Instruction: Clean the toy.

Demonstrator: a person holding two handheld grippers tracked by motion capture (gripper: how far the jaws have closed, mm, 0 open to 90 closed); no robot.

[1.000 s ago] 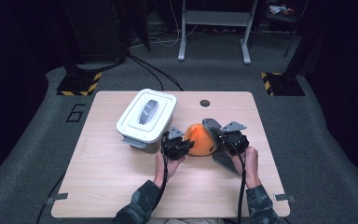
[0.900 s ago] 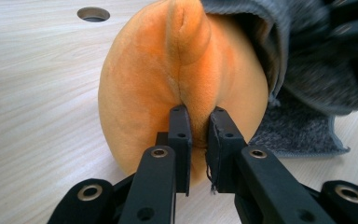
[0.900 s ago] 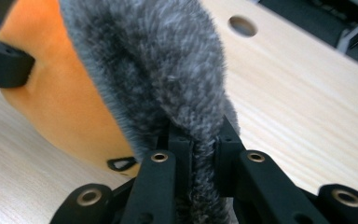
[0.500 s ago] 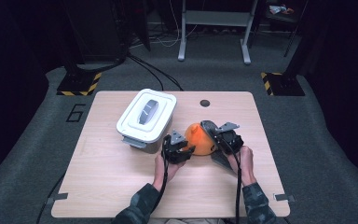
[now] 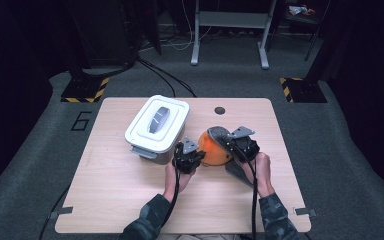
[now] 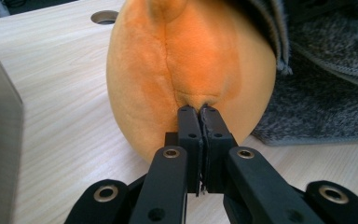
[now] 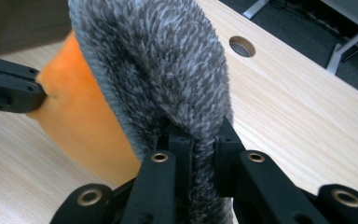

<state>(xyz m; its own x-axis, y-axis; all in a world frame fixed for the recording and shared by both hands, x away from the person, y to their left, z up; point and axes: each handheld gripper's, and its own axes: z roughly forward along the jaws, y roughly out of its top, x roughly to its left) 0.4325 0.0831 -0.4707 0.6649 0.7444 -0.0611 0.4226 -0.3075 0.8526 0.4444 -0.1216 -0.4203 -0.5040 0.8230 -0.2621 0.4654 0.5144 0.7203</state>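
At table centre-right, orange plush cushion [image 5: 212,149] sits between both tongs. Left gripper [image 5: 189,156] at its 9 o'clock: jaws have just been closing, now pinched shut on a fold of the orange fabric [image 6: 186,60]. Right gripper [image 5: 236,145] at its 3 o'clock, clamped on the grey fuzzy cover [image 7: 168,70] half-pulled over the cushion. White lidded storage box [image 5: 156,127] at 10 o'clock of the cushion, just beside the left gripper; lid on, contents can't tell.
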